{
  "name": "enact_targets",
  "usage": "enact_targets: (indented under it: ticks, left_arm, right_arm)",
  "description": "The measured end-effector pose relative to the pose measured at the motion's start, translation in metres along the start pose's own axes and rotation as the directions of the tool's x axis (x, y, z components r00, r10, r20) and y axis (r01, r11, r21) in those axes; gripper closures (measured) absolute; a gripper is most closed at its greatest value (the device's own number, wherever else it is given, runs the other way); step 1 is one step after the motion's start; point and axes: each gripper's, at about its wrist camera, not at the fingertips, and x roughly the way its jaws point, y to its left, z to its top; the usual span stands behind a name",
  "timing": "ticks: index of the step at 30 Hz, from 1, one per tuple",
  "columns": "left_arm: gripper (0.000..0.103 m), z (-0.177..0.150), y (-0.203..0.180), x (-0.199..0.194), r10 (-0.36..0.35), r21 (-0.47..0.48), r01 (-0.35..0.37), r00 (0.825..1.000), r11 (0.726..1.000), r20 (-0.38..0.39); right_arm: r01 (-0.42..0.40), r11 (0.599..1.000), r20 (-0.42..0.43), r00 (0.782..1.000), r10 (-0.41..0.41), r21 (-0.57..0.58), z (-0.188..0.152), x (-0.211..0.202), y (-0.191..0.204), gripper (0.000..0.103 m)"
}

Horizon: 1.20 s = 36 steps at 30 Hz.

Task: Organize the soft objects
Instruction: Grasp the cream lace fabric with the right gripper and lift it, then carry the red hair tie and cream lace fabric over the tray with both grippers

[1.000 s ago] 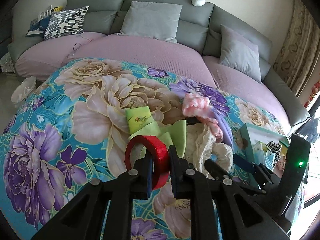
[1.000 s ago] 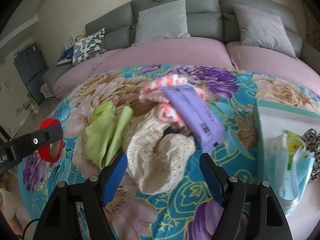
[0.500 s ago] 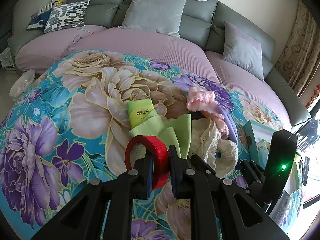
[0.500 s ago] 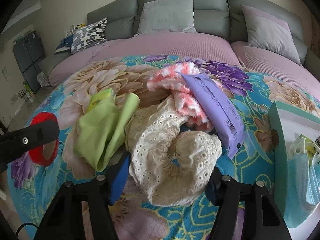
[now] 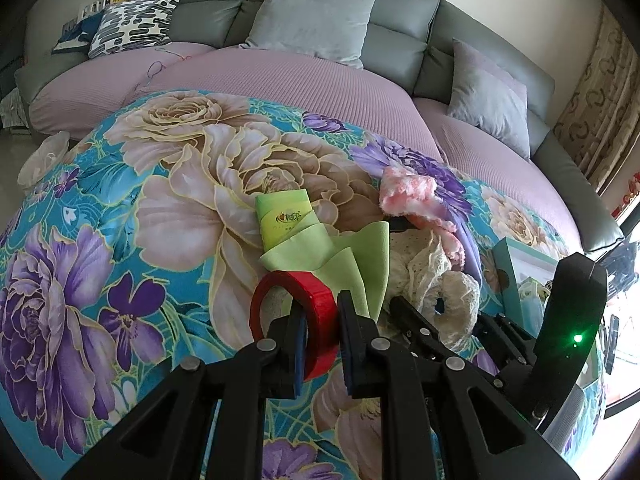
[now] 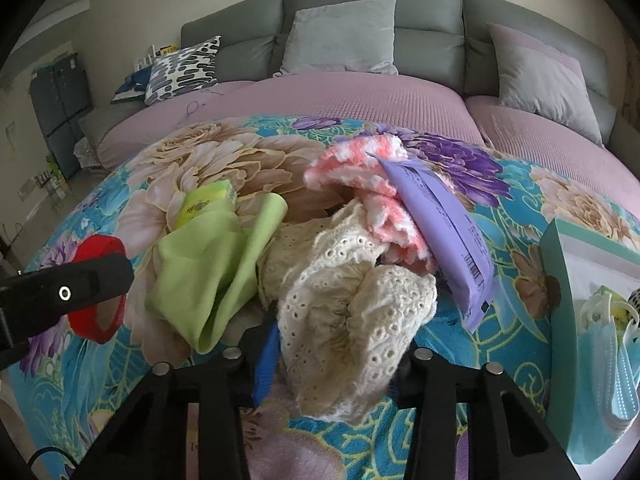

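The left gripper [image 5: 320, 336] has its fingers [image 5: 298, 344] clamped on a red ring [image 5: 316, 304], held above the floral blanket [image 5: 120, 220]. Just beyond the ring lies a green cloth [image 5: 344, 252], with a cream lace piece [image 5: 436, 284] to its right and a pink knit [image 5: 408, 192] farther back.

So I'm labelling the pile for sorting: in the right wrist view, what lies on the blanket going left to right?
Red ring → green cloth → cream lace fabric → purple packet → teal box holding blue face masks.
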Motion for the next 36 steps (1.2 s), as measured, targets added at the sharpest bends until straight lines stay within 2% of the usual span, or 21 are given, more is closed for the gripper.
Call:
enact_targets:
  ticks: [6, 10, 22, 29, 36]
  left_arm:
    - [0.088, 0.0, -0.001, -0.001, 0.001, 0.001, -0.001, 1.0, 1.0, 0.007]
    - [0.088, 0.001, -0.002, -0.006, -0.003, -0.005, 0.004, 1.0, 1.0, 0.025]
    - [0.088, 0.01, -0.006, -0.038, -0.046, -0.028, 0.05, 0.99, 0.998, 0.136]
    - [0.088, 0.014, -0.014, -0.06, -0.063, -0.003, 0.065, 0.975, 0.998, 0.215]
    - [0.088, 0.014, -0.026, -0.055, -0.073, 0.027, 0.069, 0.977, 0.997, 0.201]
  right_arm:
    - [-0.025, 1.0, 0.017, 1.0, 0.025, 0.014, 0.001, -0.005, -0.002, 0.069]
    - [-0.06, 0.997, 0.035, 0.998, 0.059, 0.037, 0.003, -0.012, -0.006, 0.07]
    - [-0.146, 0.986, 0.137, 0.981, 0.134, 0.076, 0.014, -0.052, -0.011, 0.074]
    - [-0.163, 0.983, 0.251, 0.958, 0.138, 0.081, 0.023, -0.091, -0.018, 0.074]
    - [-0.134, 0.985, 0.261, 0.96, 0.101, 0.113, 0.023, -0.099, -0.034, 0.074]
